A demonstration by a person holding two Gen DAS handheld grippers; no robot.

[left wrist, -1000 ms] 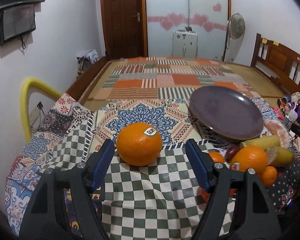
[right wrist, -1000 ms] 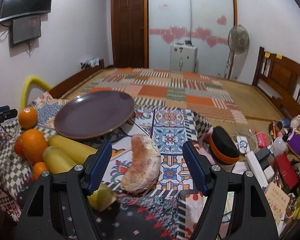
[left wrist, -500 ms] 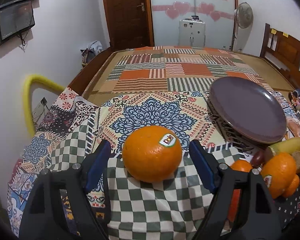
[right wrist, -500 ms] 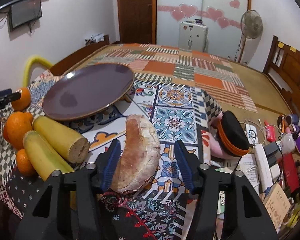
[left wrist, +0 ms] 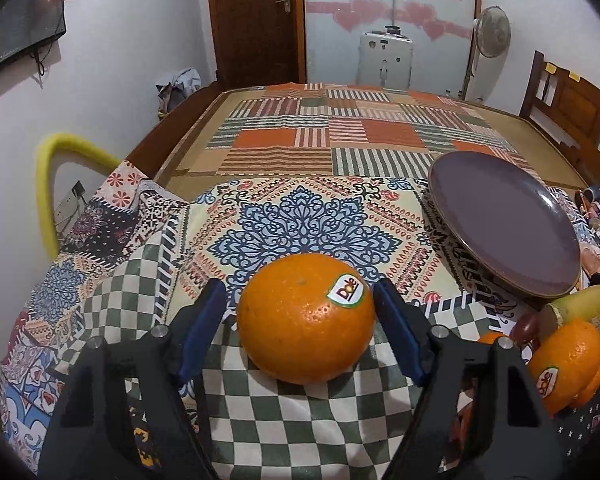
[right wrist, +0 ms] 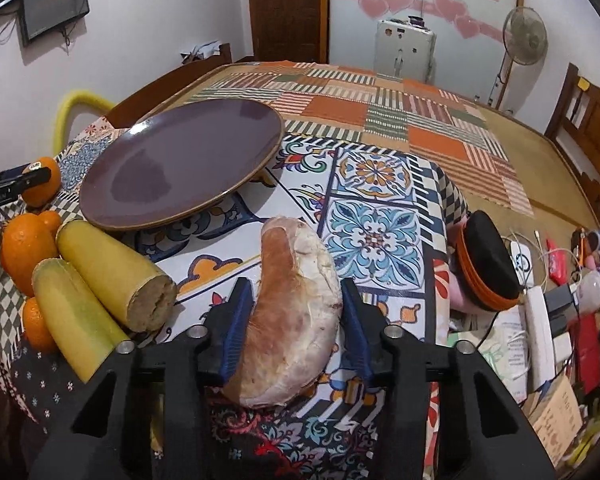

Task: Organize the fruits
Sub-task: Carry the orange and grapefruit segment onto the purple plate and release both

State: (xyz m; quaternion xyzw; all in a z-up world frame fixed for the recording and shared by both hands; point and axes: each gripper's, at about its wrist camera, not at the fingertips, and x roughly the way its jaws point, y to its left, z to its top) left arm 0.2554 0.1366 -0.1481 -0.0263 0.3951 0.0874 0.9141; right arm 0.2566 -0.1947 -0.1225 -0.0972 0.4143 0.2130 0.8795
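On the patchwork cloth of the counter (left wrist: 300,216), the left tool (left wrist: 300,300) has its two blue-padded fingers on either side of a large orange (left wrist: 306,318) with a Dole sticker. The right finger touches the fruit; a narrow gap shows at the left finger, so the tool is partly open and not clamped. The orange rests on a green checked patch. To its right sits a purple plate (left wrist: 500,216), bare and tilted. Beyond that, at the right edge, lie more oranges (left wrist: 566,360).

Seen from the right wrist, the right tool (right wrist: 296,304) is closed on a peeled pomelo piece (right wrist: 296,312), pale pink and curved, both pads pressing its sides. Just left of it lie two yellow sugarcane sections (right wrist: 100,280), touching each other, with small oranges (right wrist: 26,250) beside them. The plate (right wrist: 180,160) sits behind them.
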